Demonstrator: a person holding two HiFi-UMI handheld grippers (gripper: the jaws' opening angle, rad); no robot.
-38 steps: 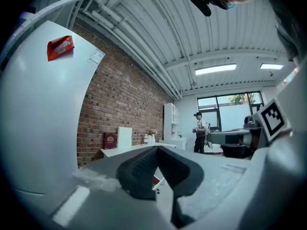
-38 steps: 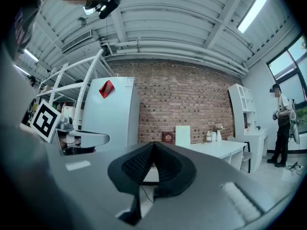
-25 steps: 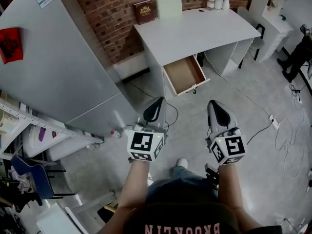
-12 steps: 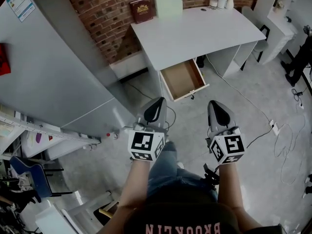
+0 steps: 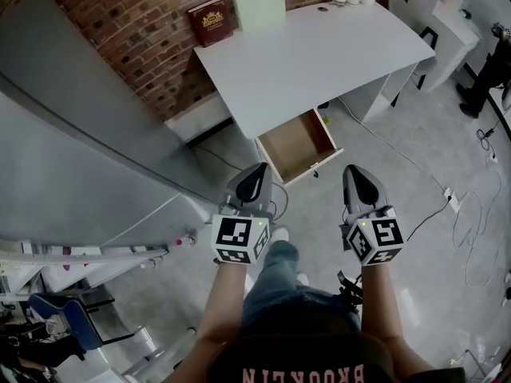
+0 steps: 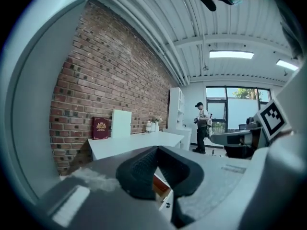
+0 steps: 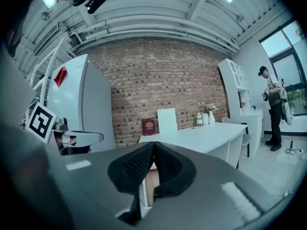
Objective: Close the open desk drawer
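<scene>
below the white desk (image 5: 319, 54), the drawer (image 5: 299, 144) is hanging open, well ahead. you are holding left gripper (image 5: 256, 174) and right gripper (image 5: 357, 179) closed, empty. approach step; next is calling for pressing its front inward.

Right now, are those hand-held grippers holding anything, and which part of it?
Nothing is held. The left hand-held gripper and the right hand-held gripper are both shut and empty; the open drawer sits ahead, untouched.

Office — white desk (image 5: 319, 54), brick wall (image 5: 112, 22)
</scene>
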